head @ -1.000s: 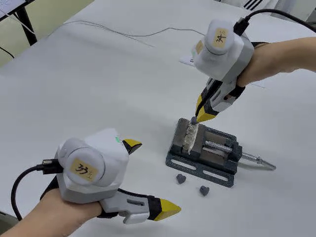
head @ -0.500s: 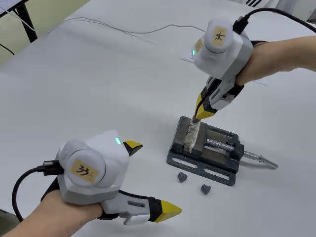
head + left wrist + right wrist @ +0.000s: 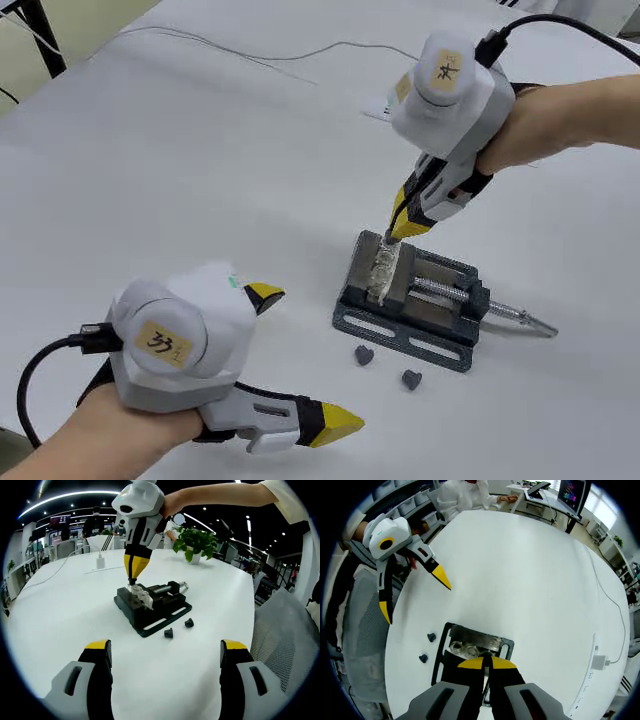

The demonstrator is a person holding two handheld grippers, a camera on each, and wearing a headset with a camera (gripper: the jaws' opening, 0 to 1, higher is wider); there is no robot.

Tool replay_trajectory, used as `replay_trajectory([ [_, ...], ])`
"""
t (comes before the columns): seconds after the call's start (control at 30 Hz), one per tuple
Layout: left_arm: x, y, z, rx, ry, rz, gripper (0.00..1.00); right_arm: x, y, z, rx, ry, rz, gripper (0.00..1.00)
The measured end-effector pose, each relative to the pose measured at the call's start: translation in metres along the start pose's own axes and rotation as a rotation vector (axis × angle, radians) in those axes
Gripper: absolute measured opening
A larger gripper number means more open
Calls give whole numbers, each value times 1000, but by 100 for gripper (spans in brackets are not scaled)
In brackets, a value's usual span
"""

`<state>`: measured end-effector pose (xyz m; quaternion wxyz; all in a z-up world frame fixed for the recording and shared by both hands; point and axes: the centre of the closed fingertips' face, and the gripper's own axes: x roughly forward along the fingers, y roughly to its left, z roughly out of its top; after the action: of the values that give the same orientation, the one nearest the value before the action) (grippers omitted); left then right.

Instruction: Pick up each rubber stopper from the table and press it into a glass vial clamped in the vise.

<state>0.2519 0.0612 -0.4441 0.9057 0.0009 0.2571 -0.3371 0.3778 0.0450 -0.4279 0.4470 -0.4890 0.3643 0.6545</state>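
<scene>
- The right gripper [image 3: 397, 230], upper right of the head view, points down at the vial [image 3: 383, 268]. Its jaws are drawn narrow, seemingly pinching a small grey stopper [image 3: 390, 240] at the tips, though this is too small to be sure.
- The vial stands in the vise [image 3: 440, 310], right of centre, directly under those tips.
- Two more stoppers [image 3: 364, 354] lie loose on the desk [image 3: 200, 150] just below the vise, the second [image 3: 411, 379] to the right of the first.
- The left gripper [image 3: 303, 357], lower left, has its jaws spread wide and holds nothing, well apart from the vise.
- Risk: the gripper comes in at a slant, so the stopper could enter crooked and jam or pop out sideways.
- Risk: a hard push off the vial's axis could crack the glass or tip it in the clamp.
- Risk: the narrow tips hide the vial mouth in the right gripper view, so a misaligned stopper could go unnoticed.
- Risk: a dropped stopper could roll off among the loose ones.
</scene>
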Motion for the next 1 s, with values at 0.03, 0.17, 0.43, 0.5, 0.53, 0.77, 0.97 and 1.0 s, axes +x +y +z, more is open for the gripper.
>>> replay_trajectory([
  [0.03,0,0,0,0,-1,0,88,0,0,1,-10,1,-4,0],
  [0.17,1,0,-1,-5,0,-2,88,1,2,2,-18,29,-19,0],
  [0.43,3,-2,-1,-5,-1,-6,88,2,0,0,-9,61,-22,0],
  [0.5,3,-2,-1,-6,0,-7,88,3,-2,0,-6,64,-26,0],
  [0.53,4,-2,-1,-6,0,-8,88,3,-4,1,0,65,-25,0],
  [0.77,4,-2,-2,-11,-1,-8,88,4,-5,-2,42,41,-21,0],
  [0.97,3,0,-4,-13,6,-6,88,4,-2,-4,78,18,-16,0],
  [1.0,3,1,-4,-12,8,-6,88,4,-2,-3,81,21,-13,0],
])
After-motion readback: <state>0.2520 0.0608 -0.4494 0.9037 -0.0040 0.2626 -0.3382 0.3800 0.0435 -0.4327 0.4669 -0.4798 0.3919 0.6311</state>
